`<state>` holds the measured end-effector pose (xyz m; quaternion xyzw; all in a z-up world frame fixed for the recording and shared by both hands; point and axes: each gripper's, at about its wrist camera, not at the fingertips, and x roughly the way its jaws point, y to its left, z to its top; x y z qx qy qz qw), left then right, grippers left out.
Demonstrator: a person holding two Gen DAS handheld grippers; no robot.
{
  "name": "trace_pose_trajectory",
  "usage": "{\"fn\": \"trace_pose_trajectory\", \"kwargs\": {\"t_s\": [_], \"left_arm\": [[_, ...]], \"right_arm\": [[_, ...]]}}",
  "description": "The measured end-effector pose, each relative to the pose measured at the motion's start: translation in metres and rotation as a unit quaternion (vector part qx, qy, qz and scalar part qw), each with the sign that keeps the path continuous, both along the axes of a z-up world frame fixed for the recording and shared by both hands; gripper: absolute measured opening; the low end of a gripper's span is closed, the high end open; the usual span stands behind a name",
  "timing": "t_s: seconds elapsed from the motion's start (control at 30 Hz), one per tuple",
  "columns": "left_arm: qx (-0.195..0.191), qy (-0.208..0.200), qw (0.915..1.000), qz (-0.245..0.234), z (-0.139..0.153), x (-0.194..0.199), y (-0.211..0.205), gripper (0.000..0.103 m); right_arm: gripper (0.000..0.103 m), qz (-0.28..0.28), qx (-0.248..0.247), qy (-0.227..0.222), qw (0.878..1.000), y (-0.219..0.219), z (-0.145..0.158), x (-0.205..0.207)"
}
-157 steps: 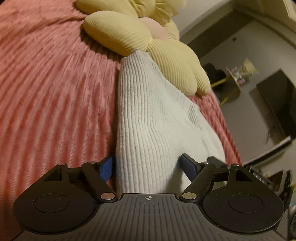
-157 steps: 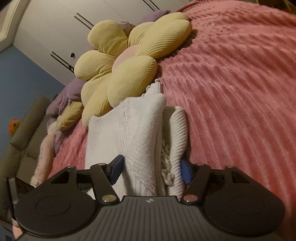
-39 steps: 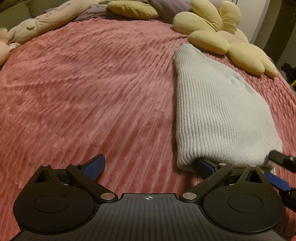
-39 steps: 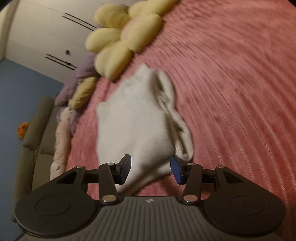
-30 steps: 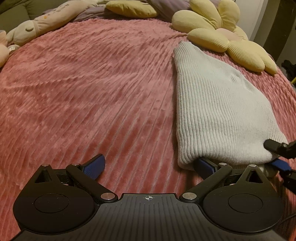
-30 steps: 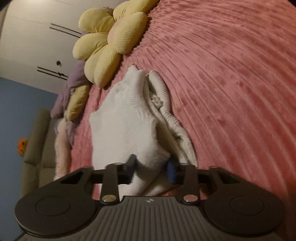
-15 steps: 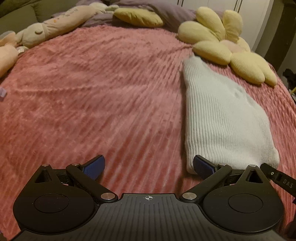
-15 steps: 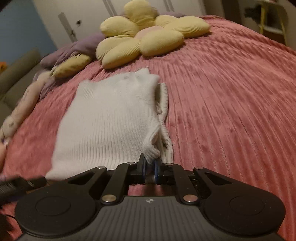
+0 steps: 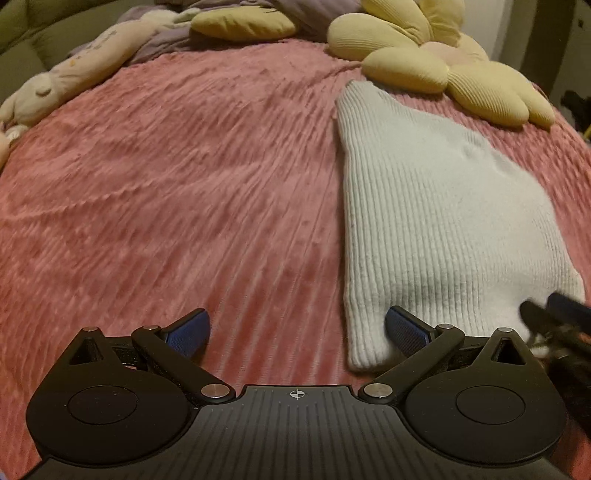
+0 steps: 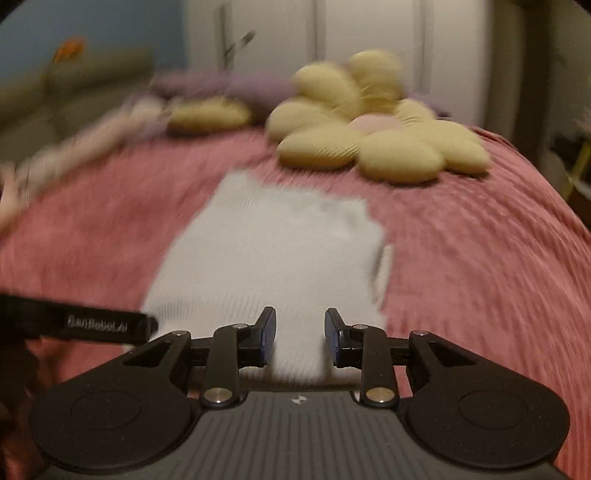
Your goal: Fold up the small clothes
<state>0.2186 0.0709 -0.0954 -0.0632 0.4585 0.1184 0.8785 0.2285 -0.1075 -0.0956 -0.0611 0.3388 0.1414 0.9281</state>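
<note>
The sweater lay flat on the pink bedspread, folded lengthwise into a narrow ribbed panel, its far end just short of the yellow flower pillow. A strip of a lower layer peeked out along its right edge in the right wrist view, which suggested the sides had been turned in beneath the top layer; that is a judgement from how the edges sat.

The left gripper sat at the sweater's near left corner with its jaws spread wide and nothing between them; its right finger rested against or slightly over the hem, while the left finger lay over bare bedspread. The right gripper hovered over the near hem with its jaws apart, white knit showing in the gap but not pinched. That view was motion-blurred, so whether the pads touched the cloth could not be told. Both tools placed at the near hem fitted a plan to take hold of that edge and carry it toward the pillow, halving the panel.

No basket, drawer or other container was visible. Beyond the pillow lay a smaller yellow cushion, a purple one, and a long pale soft toy along the bed's far left.
</note>
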Motion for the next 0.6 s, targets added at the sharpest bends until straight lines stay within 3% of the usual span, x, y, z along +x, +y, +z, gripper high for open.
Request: {"fn": "trace_pose_trajectory", "kwargs": {"t_s": [0.03,0.1,0.4,0.5,0.57,0.6], "left_arm": [[-0.002,0.001,1.0,-0.001,0.0,-0.001,0.001,0.103],[-0.005,0.006,1.0,-0.001,0.0,-0.001,0.002,0.103],[0.017,0.014,0.9996,-0.018,0.002,-0.003,-0.004,0.103],[0.025,0.028,0.9988,-0.03,0.008,-0.014,-0.004,0.103],[0.034,0.049,0.9979,-0.024,0.009,-0.027,-0.005,0.103],[0.038,0.056,0.9975,-0.019,0.009,-0.034,-0.005,0.103]], "right_arm": [[0.028,0.003,-0.024,0.02,1.0,0.004,-0.012,0.005],[0.028,0.007,-0.017,0.018,1.0,-0.002,-0.022,0.003],[0.03,0.029,-0.031,0.023,0.999,-0.006,-0.023,-0.001],[0.035,0.02,-0.069,0.039,0.997,0.002,-0.016,-0.004],[0.073,0.004,-0.102,0.055,0.993,0.007,-0.012,-0.013],[0.099,-0.017,-0.124,0.08,0.989,0.007,-0.016,-0.017]]}}
